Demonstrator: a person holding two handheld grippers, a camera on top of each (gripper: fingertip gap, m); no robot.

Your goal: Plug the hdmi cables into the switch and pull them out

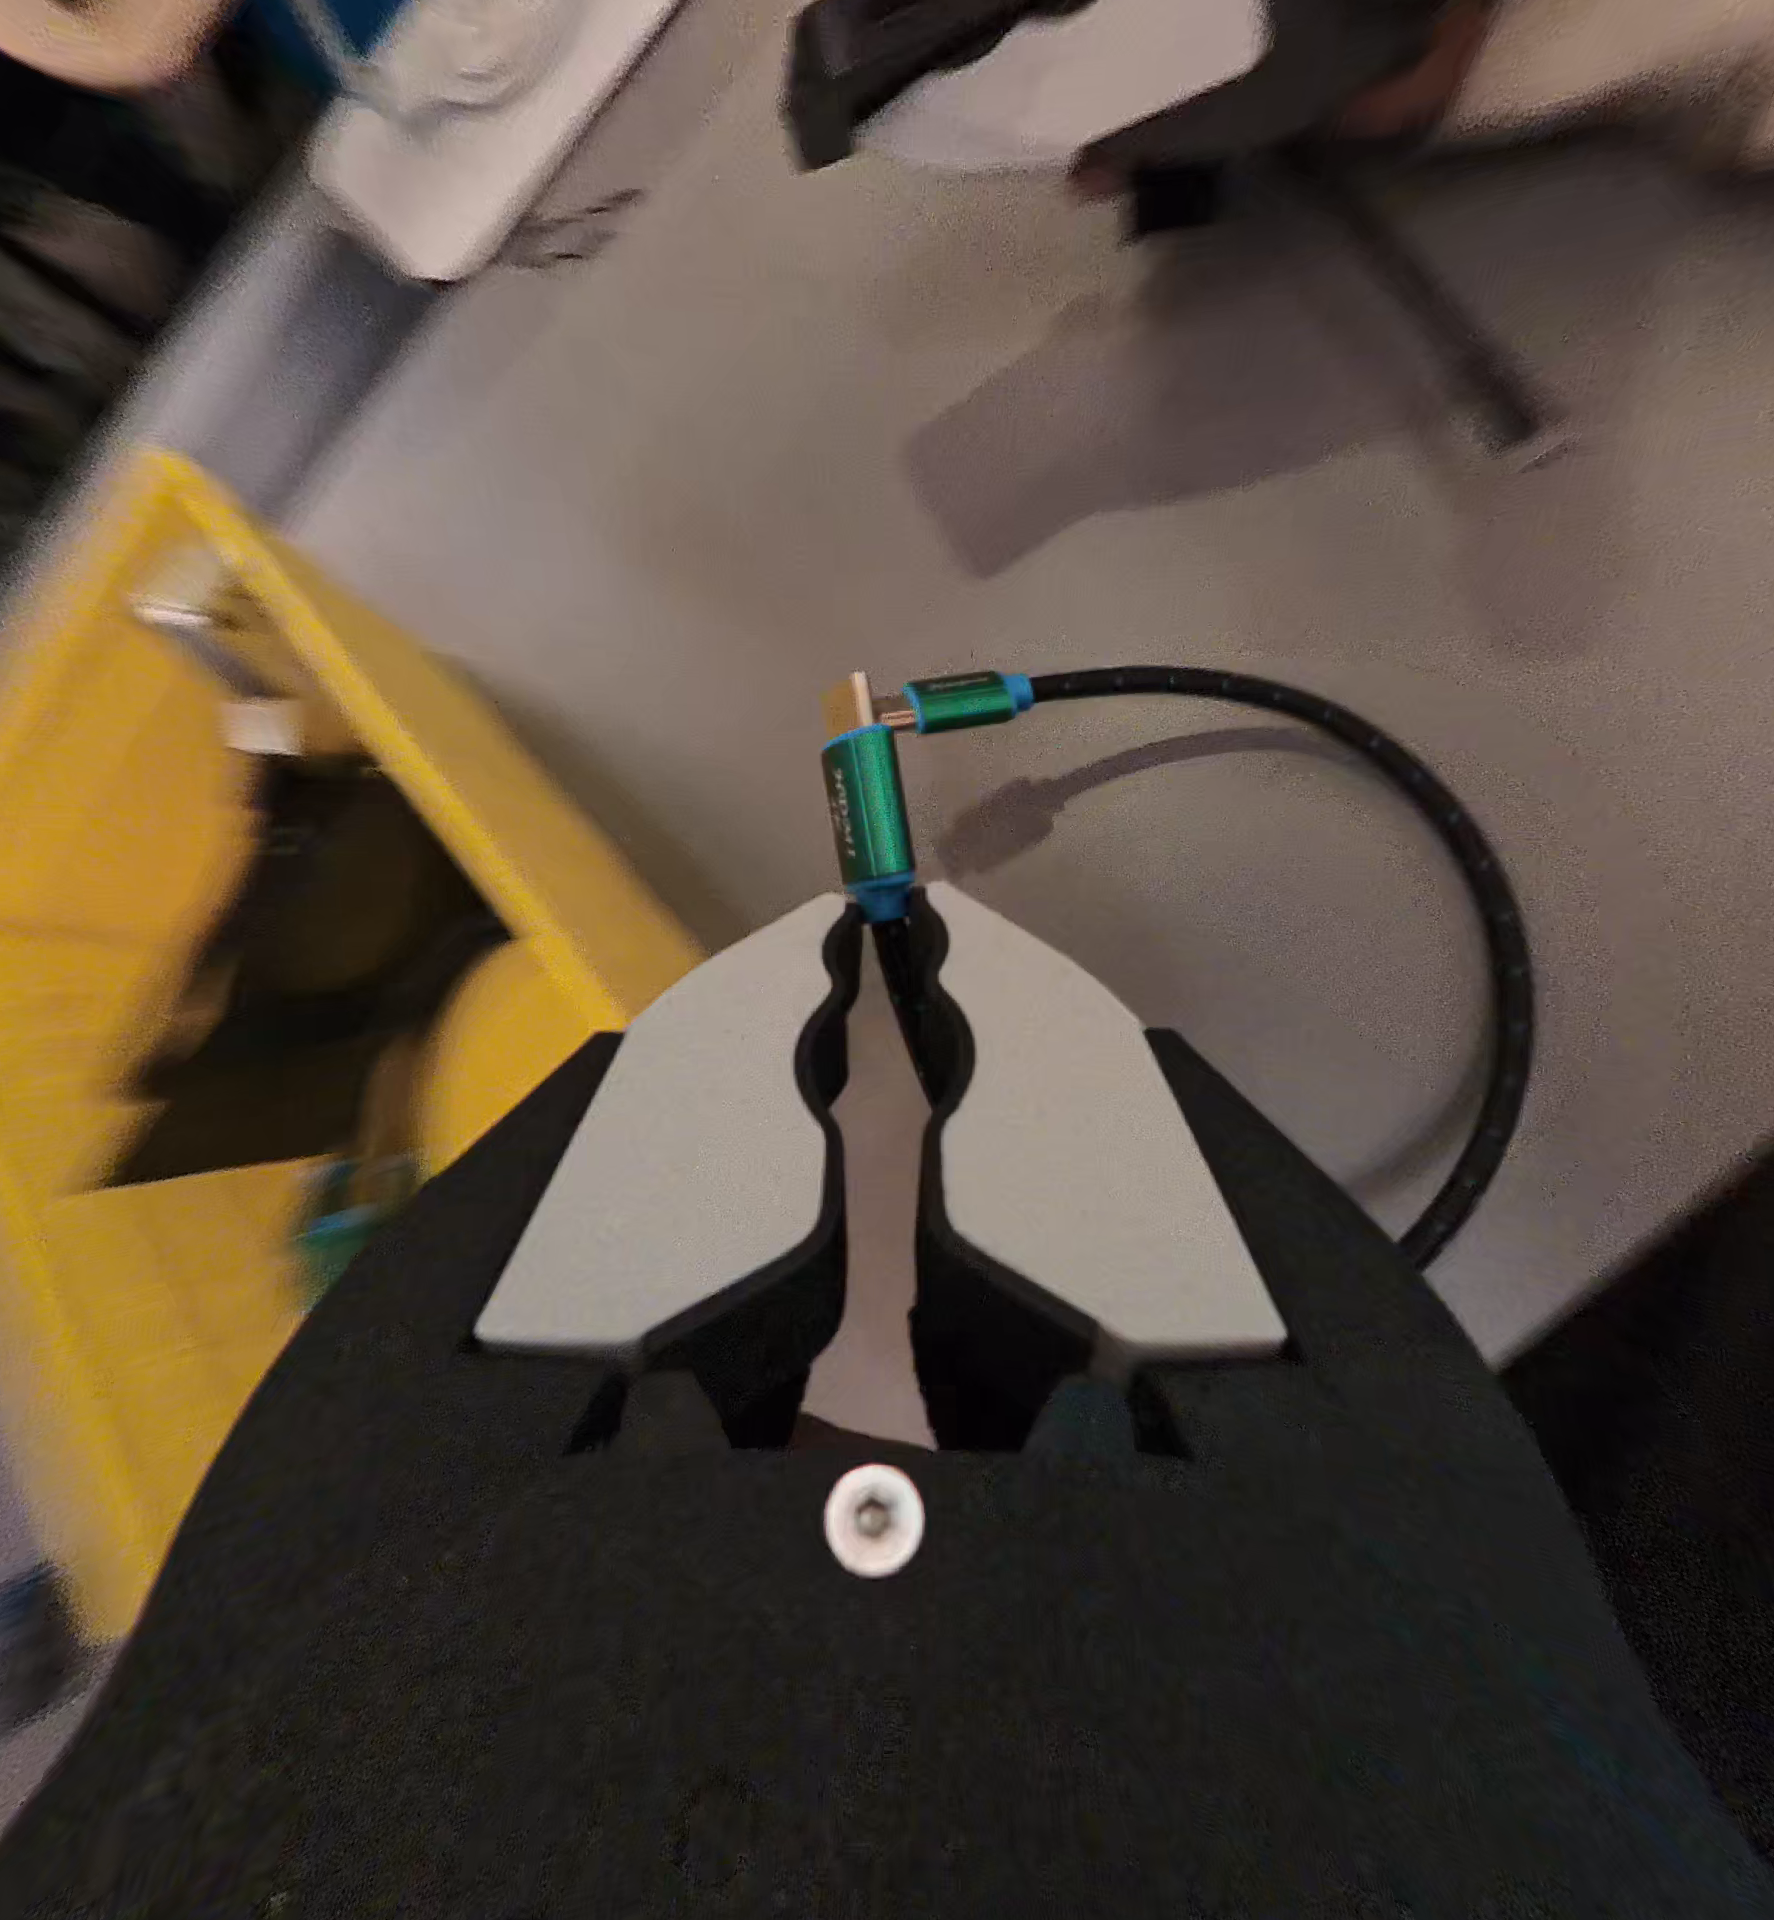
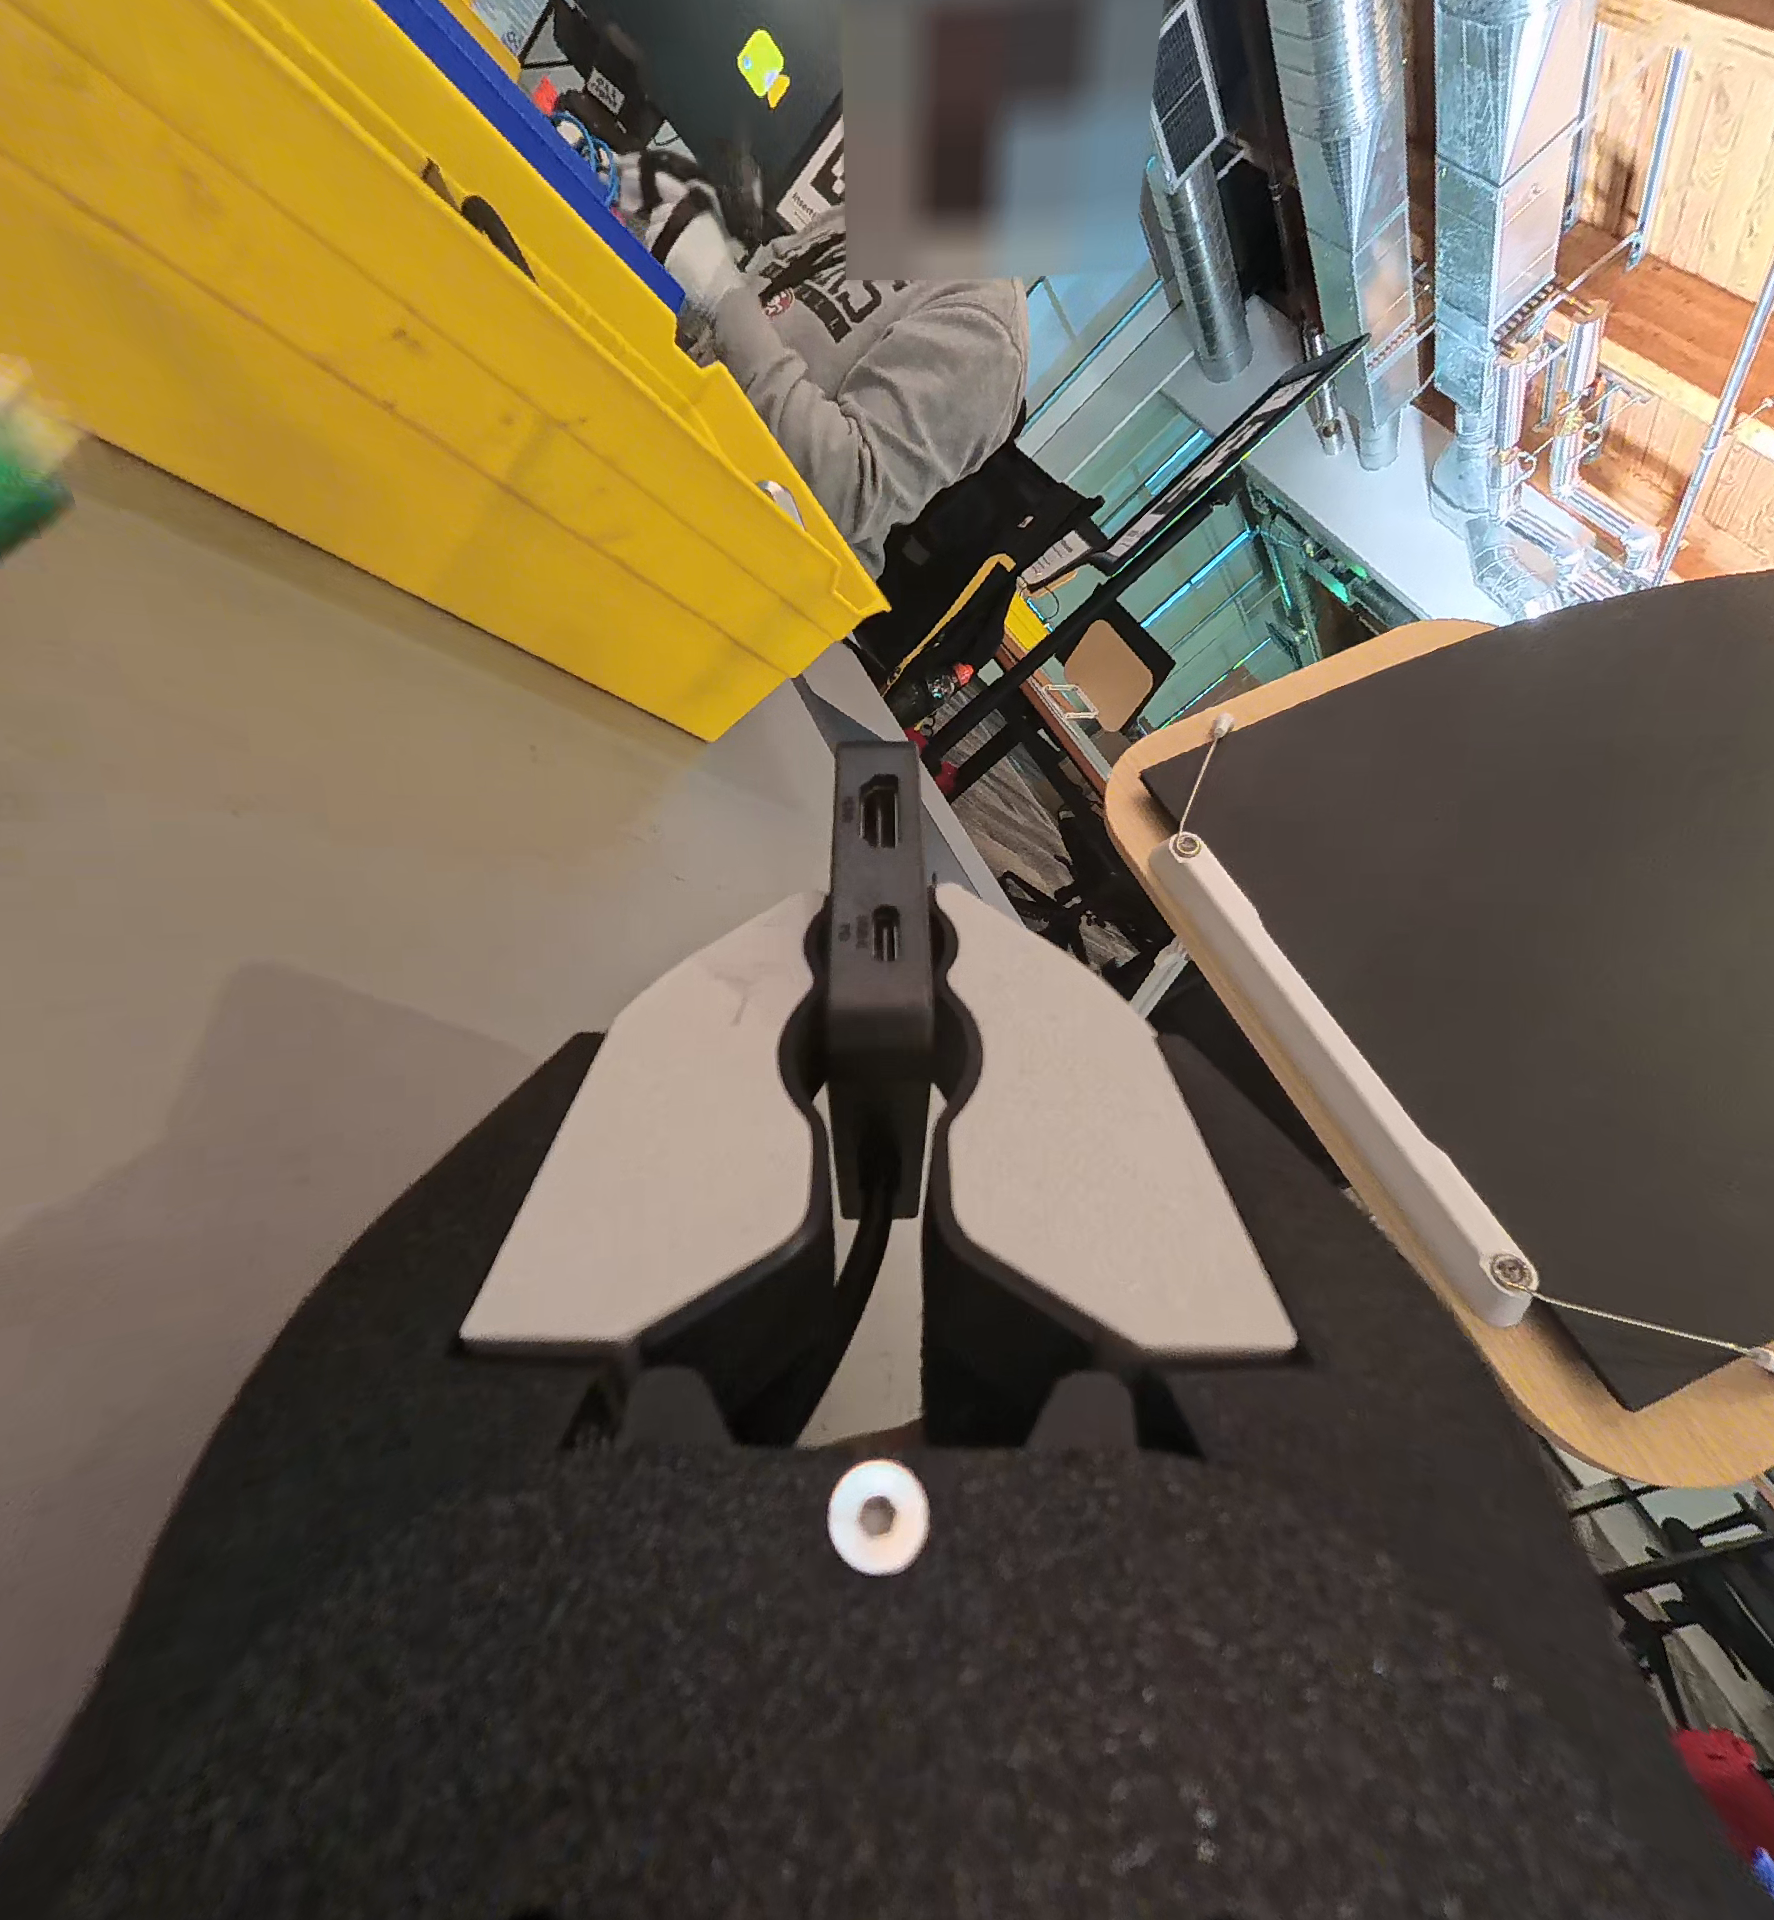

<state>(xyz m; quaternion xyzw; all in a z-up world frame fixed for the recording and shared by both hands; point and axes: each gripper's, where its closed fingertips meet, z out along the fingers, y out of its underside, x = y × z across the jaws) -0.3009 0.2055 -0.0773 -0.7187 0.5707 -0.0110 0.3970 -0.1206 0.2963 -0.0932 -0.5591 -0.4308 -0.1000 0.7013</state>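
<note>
Left wrist view: your left gripper pinches the braided HDMI cable just behind its green plug, which points to 12 o'clock; the cable's other green plug nearly touches it. A yellow bin blurs at 9 o'clock.

Right wrist view: your right gripper clamps the black switch, ports facing you, above the grey table. Yellow bins sit at 10 o'clock.

There is lettering along the green plug I hold, and more on the second green plug beside it. The black switch carries small marks next to its two ports. A person's grey sweatshirt bears a dark print. I leave all wording unquoted.
</note>
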